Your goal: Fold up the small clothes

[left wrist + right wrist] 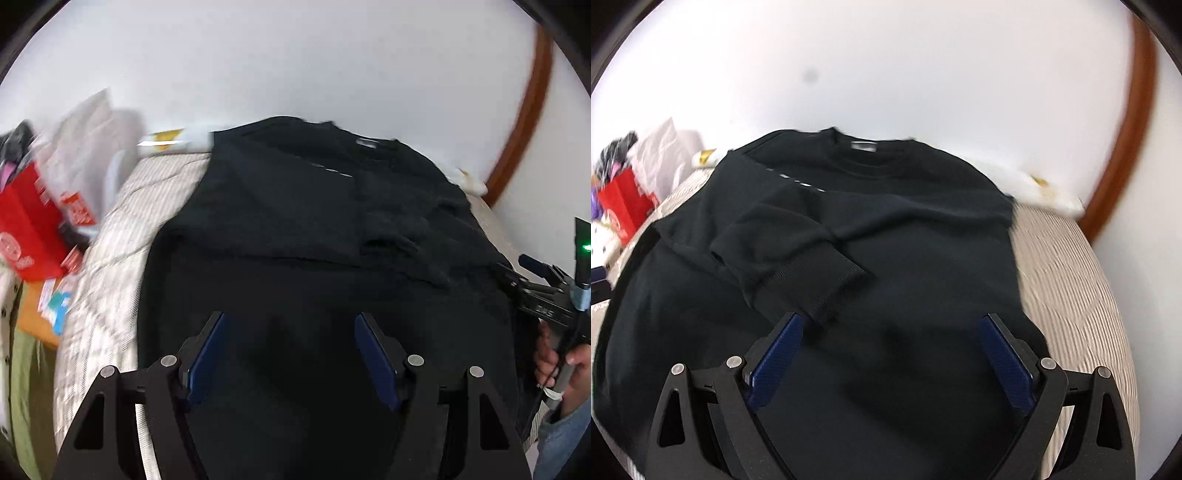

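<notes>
Black sweatshirt (886, 229) on bed (1071, 277), one sleeve (798, 266) folded in ahead of right gripper (890, 332); both grippers, left gripper (290, 332) included, gape empty; body unfolded.

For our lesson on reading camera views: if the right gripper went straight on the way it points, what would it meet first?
Most likely the black sweatshirt spread on the bed; the open right gripper points down at its lower body, near the folded-over ribbed sleeve cuff. Depth is unclear.
</notes>
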`<state>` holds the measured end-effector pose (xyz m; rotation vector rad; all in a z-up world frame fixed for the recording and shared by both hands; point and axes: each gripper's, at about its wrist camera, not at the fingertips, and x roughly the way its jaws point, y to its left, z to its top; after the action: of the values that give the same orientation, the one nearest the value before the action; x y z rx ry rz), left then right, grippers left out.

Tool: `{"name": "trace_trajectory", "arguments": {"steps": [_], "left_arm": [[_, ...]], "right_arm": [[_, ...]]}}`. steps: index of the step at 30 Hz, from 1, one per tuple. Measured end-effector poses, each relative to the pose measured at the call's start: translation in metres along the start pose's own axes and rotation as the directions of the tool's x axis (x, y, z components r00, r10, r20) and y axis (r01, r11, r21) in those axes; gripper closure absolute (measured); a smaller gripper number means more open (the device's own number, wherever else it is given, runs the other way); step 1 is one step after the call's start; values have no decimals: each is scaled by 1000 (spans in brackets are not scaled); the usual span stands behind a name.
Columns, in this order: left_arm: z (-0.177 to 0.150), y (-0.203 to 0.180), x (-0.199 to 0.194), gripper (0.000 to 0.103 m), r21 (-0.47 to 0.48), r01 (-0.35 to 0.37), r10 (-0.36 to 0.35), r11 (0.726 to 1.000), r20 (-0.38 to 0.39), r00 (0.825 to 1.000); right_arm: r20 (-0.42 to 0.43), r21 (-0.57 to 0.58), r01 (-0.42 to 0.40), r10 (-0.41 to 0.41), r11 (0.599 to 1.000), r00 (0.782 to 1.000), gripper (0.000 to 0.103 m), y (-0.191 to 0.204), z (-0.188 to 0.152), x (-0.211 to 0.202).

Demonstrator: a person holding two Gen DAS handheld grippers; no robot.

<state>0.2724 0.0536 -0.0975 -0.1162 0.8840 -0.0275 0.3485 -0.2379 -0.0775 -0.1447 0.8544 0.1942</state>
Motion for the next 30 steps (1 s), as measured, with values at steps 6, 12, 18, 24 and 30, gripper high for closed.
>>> {"name": "trace_trajectory", "arguments": {"steps": [6, 12, 18, 24, 30], "left_arm": [[17, -70, 33, 35, 127, 59, -54, 990, -37, 998], [35, -139, 69, 35, 224, 73, -66, 972, -39, 997], [46, -184, 104, 35, 234, 64, -58, 970, -29, 998], [47, -202, 141, 35, 235, 1, 13, 972, -60, 998], [50, -206, 146, 87, 260, -67, 72, 963, -13, 997]], "right_arm": [[9, 155, -4, 3, 988, 1000, 16, -55, -35, -32], [22, 145, 61, -65, 988, 998, 28, -86, -50, -50], [44, 206, 48, -58, 977, 997, 28, -121, -69, -69], [38, 286, 47, -60, 957, 997, 28, -146, -101, -81], [8, 294, 50, -55, 954, 998, 28, -148, -113, -78]]}}
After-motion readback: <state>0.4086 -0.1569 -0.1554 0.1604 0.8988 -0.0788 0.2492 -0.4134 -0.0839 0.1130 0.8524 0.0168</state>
